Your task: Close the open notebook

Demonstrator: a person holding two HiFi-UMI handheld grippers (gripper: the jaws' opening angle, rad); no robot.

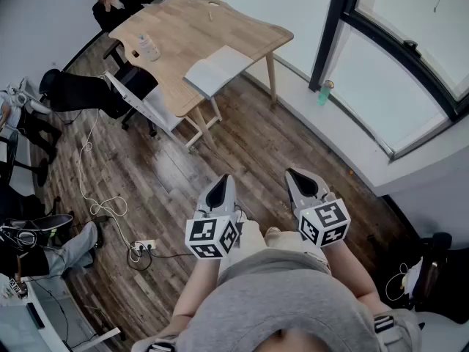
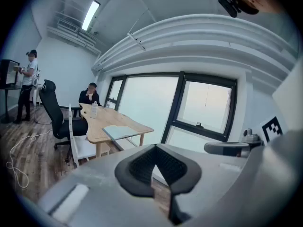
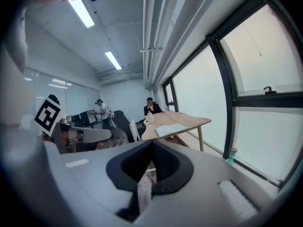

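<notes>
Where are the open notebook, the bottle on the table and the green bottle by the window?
Notebook (image 1: 220, 68), head view, on its open pages.
Table bottle (image 1: 149, 48), head view, its body.
Green bottle (image 1: 324, 92), head view, its body.

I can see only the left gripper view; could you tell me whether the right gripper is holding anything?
Observer: No. The right gripper has its jaws together with nothing between them.
Operator: Thank you. Is there anything by the window that I can't see?
Observer: A green bottle stands on the sill, right of the table.
Operator: And on the floor near us?
Observer: A power strip with a white cable lies on the floor, to the left of the left gripper.
</notes>
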